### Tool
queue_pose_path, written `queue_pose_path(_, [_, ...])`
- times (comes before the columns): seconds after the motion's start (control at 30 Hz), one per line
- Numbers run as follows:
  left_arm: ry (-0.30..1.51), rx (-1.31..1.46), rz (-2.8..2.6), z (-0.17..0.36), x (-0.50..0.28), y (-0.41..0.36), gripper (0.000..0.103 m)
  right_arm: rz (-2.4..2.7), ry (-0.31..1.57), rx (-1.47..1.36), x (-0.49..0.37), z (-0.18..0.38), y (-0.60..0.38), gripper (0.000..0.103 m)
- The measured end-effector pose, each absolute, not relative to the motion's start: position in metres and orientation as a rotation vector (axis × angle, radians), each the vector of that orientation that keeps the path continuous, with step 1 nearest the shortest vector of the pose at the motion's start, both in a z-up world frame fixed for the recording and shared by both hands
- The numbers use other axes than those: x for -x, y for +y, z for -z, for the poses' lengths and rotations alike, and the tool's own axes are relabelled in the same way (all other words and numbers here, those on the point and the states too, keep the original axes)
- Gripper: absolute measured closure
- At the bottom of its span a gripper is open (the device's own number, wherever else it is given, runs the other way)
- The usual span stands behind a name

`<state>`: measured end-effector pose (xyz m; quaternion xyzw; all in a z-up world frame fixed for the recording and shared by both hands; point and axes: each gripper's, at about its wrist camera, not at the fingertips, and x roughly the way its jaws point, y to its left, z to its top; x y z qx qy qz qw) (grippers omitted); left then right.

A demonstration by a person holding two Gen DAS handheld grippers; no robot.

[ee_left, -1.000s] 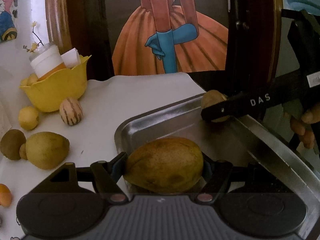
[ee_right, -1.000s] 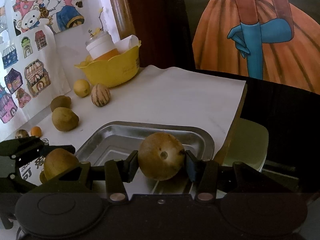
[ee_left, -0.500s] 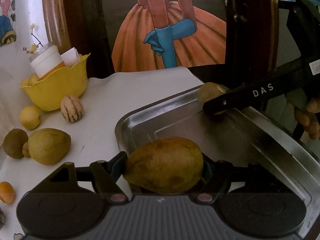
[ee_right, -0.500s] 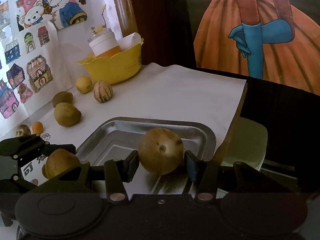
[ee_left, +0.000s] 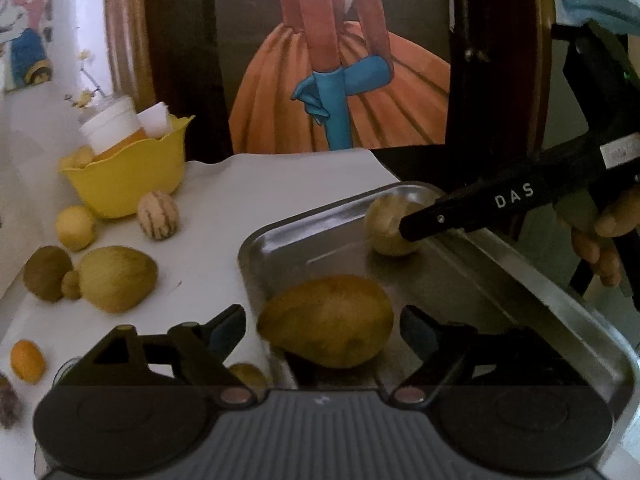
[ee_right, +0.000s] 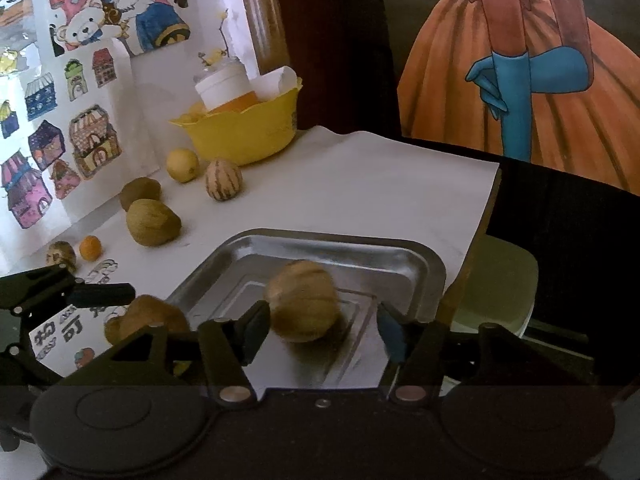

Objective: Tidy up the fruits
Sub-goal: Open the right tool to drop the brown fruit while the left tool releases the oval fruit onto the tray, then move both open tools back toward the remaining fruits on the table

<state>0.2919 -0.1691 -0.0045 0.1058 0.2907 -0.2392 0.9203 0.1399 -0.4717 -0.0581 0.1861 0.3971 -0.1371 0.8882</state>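
A steel tray lies on the white table; it also shows in the right wrist view. My left gripper is open, with a brown mango lying loose between its fingers at the tray's near left corner. My right gripper is open, and a round tan fruit sits on the tray floor between its fingers. In the left wrist view that fruit sits at the tray's far end beside the right gripper's black finger.
A yellow bowl with a white cup stands at the back left. Loose fruits lie left of the tray: a striped melon, a lemon, a kiwi, a green mango, a small orange. The table edge drops off right of the tray.
Both grippers have opened. The mango and the round tan fruit, held before, now rest loose in the tray. Both grippers have moved slightly lower and back.
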Motion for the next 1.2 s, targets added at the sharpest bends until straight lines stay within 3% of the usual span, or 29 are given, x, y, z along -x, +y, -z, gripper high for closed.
queue_pose_path(0.3, [0.562, -0.148, 0.432, -0.018, -0.253, -0.133, 0.001, 0.264, 0.803, -0.349, -0.123, 0.039, -0.447, 0.020])
queue_pose_path(0.63, [0.559, -0.045, 0.352, -0.033, -0.202, -0.096, 0.001, 0.227, 0.765, -0.304, -0.090, 0.006, -0.399, 0.003])
queue_pose_path(1.2, [0.627, 0.075, 0.211, -0.021, -0.132, -0.029, 0.001, 0.155, 0.864, -0.284, -0.061, -0.013, -0.283, 0.001])
